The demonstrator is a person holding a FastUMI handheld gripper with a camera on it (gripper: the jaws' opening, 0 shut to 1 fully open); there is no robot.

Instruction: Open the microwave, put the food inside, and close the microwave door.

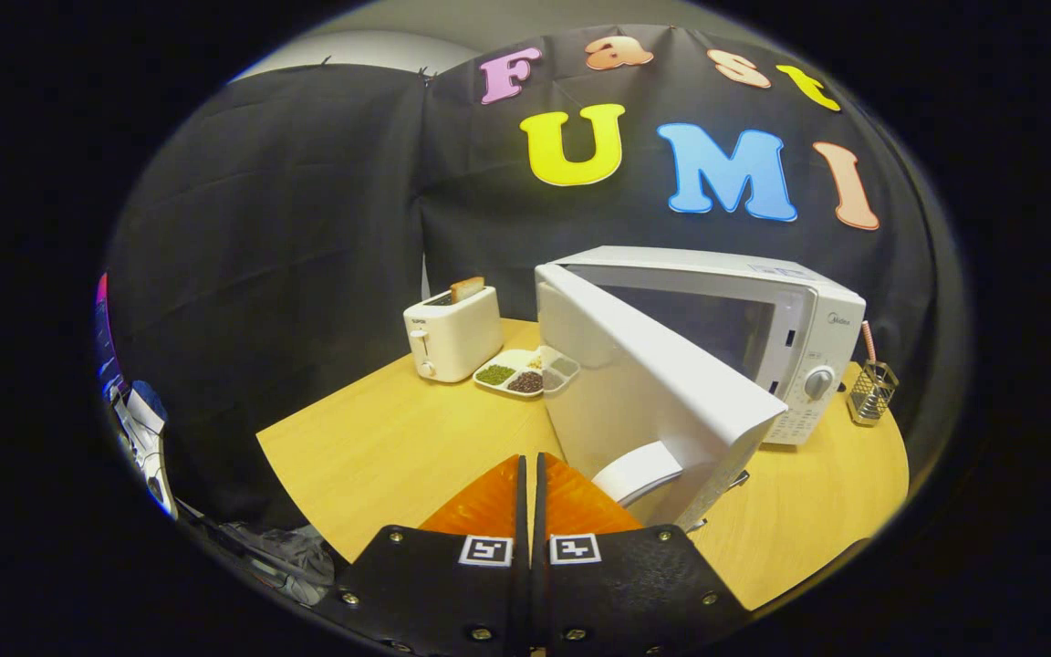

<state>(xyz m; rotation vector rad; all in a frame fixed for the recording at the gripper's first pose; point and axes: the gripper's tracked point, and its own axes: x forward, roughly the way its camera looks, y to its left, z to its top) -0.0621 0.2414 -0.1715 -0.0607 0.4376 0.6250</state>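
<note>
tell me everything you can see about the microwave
The microwave is a white, boxy countertop unit on the wooden table. Its door is swung wide open toward the gripper, whose orange fingers are shut just short of it, touching nothing. The dark cavity shows behind the door. A control panel with a round knob sits on its right side. A sectioned tray lies beside it.

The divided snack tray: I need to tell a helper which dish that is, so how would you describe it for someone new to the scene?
Start at the big white microwave with its door swung open on the round wooden table. Between its door and the white toaster lies the flat white compartment tray, the one dish there, holding green and dark brown beans.
</note>
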